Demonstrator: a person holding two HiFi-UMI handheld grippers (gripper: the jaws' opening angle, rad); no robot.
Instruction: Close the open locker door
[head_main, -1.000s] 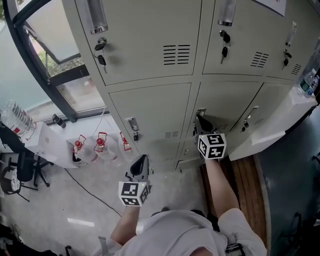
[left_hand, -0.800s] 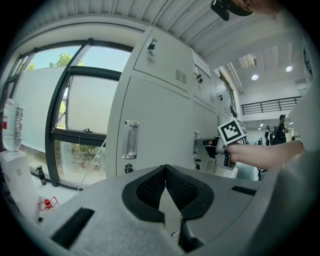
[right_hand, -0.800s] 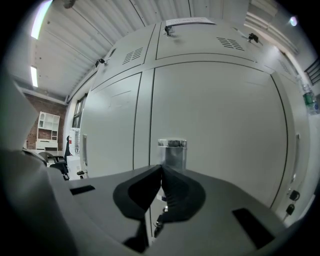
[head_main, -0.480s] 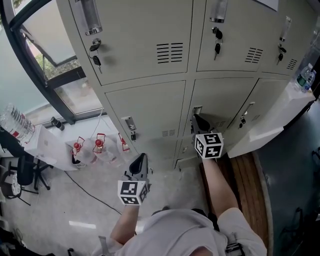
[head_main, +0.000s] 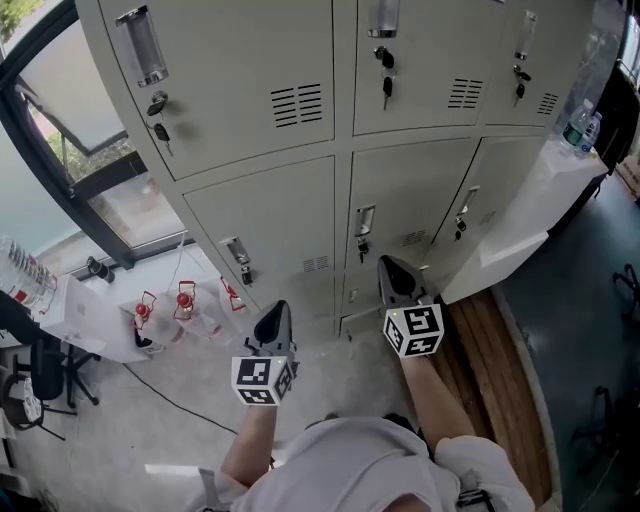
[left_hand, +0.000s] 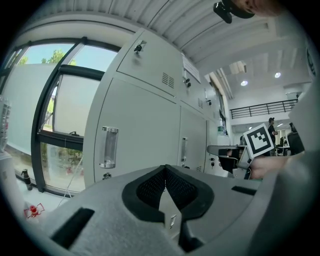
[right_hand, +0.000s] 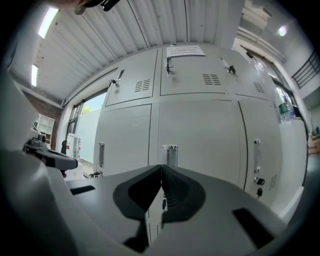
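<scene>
The fingers (right_hand: 176, 192) of the right gripper (right_hand: 161, 168) were pressed together tip to tip, with nothing between them. They pointed straight at the handle (right_hand: 169, 155) of the locker door (right_hand: 205, 135) in the middle of the lower row, but stood apart from it and touched nothing. In the head view that door lay flush with the doors on either side, no gap showing along its edges, and a key (head_main: 362, 246) hung just under the handle.

The fingers (left_hand: 150, 189) of the left gripper (left_hand: 165, 169) were likewise closed against each other and held nothing. This gripper hovered in front of the lower left locker (head_main: 265, 225), clear of its face, to the left of the right gripper and a little nearer the person. Each gripper's marker cube (head_main: 413, 330) sat just behind its jaws, above the person's forearm.

Farther out, the upper row of lockers (head_main: 240, 90) had keys in their locks and slotted vents. A dark-framed window (head_main: 60, 160) stood to the left of the lockers, with small red-topped objects (head_main: 185, 296) on the pale floor below it. To the right, a white counter (head_main: 520, 235) met the lockers, a bottle (head_main: 578, 126) stood on it, and wooden boards (head_main: 495, 375) lay on the floor beside it.
</scene>
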